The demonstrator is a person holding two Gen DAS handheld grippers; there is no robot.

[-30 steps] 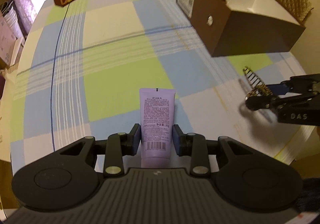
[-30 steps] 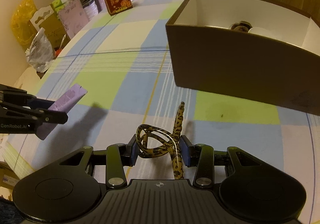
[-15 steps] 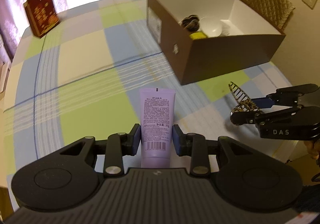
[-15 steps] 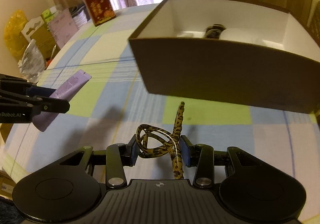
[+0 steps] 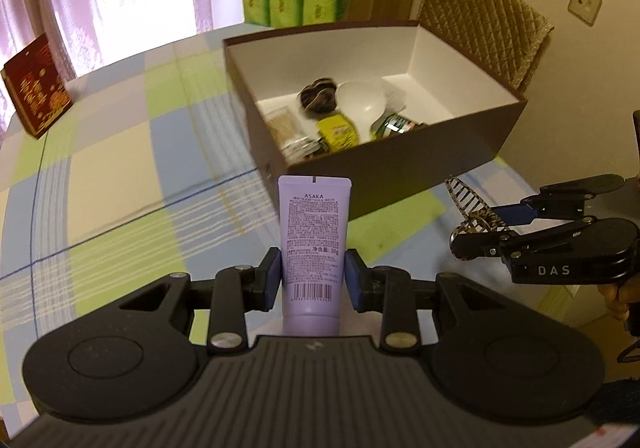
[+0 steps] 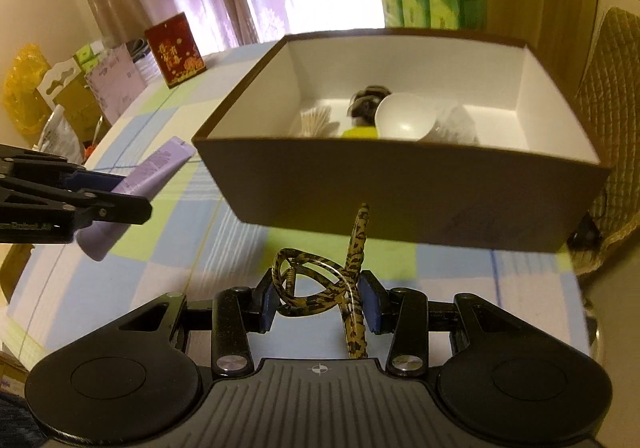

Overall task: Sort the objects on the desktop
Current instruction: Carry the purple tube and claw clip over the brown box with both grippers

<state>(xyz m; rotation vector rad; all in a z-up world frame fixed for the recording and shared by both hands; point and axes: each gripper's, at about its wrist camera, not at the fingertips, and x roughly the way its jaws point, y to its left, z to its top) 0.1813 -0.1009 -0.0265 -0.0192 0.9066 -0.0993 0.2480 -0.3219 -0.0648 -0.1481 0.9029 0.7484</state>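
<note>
Above the tabletop [image 5: 120, 168], short of the near wall of the brown box [image 5: 400, 168], the left hand-held gripper [image 5: 313, 275] is pinching a lilac tube [image 5: 314, 232] low on its body, just above the barcode, with the flat crimped end pointing ahead toward the box. Judging by its look, the tube is light and soft-walled, so squeezing near the stiffer cap end seems the safer hold; the smooth plastic could slip if the pads were set higher on the thin part. Beside it, the right hand-held gripper [image 6: 320, 298] is clamping a leopard-print hair claw [image 6: 320, 284] across its looped spring section, teeth facing forward. That clip looks rigid, light and somewhat brittle, and its curved bars are offering little flat surface, so it may twist between the pads. Inside the box, a white bowl [image 6: 406, 116] and small packets are already lying against the far-left corner.
</note>
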